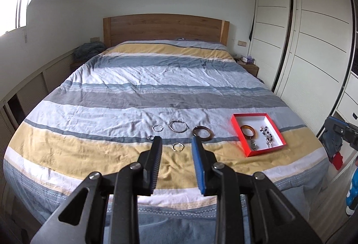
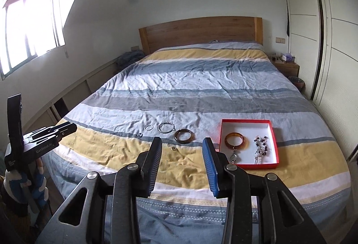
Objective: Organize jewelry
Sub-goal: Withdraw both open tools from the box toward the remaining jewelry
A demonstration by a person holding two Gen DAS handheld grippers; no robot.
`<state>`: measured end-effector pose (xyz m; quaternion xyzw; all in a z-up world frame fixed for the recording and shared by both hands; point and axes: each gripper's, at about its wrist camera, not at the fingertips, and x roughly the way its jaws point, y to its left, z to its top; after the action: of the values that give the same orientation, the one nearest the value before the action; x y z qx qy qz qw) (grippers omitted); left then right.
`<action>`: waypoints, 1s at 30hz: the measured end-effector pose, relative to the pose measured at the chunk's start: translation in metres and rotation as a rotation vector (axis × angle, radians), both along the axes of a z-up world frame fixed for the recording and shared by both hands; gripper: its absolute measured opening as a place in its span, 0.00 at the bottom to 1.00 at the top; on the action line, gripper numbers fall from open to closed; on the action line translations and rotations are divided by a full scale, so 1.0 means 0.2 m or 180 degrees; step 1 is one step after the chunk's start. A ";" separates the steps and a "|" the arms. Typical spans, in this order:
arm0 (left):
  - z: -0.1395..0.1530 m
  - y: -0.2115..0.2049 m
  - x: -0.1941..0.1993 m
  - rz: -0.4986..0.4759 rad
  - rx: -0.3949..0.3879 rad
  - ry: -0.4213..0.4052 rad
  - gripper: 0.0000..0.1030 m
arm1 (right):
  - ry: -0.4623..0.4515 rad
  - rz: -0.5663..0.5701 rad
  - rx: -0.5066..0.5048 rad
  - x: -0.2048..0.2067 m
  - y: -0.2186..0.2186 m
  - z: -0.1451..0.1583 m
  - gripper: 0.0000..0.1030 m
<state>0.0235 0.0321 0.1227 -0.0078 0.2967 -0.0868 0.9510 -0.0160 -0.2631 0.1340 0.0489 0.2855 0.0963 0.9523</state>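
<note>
We hold the left tool (image 1: 176, 141) over the foot of the bed (image 1: 156, 74), its jaws standing wide with nothing between them. The right tool (image 2: 182, 142) is also spread wide and empty, above the yellow stripe of the duvet.

Nearest to us on the duvet lies a small silver ring (image 1: 177, 147), in the gap between the left tool's fingers as we see it. A little farther we see a tiny ring (image 1: 150, 137), a medium silver ring (image 1: 158, 128), a large silver hoop (image 1: 178, 126) and a dark brown bangle (image 1: 203, 131), all lying apart from each other in a loose row.

To the right of them sits a red box (image 2: 275, 145), open, with a white inside. In it we see an amber bangle (image 2: 236, 140) on the left, a small watch-like piece (image 2: 233, 156) touching its near edge, and a beaded chain (image 2: 260, 148) on the right side.

Far behind stand the wooden headboard (image 1: 165, 28) and the white wardrobe (image 1: 313, 43).
</note>
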 end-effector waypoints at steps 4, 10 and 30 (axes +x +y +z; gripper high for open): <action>0.07 0.09 -0.09 0.0112 -0.0035 -0.0108 0.31 | -0.0133 0.0080 -0.0015 -0.08 0.06 0.08 0.38; 0.15 0.21 -0.18 0.0257 -0.0100 -0.0232 0.32 | -0.0275 0.0123 -0.0005 -0.17 0.11 0.15 0.40; -0.24 0.27 0.15 0.0446 -0.0137 0.0249 0.34 | 0.0128 0.0218 -0.0007 0.21 0.20 -0.15 0.41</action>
<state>0.0540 0.0860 0.0753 -0.0524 0.3305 -0.0260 0.9420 0.0265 -0.2228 0.1034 0.0400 0.3062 0.1275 0.9425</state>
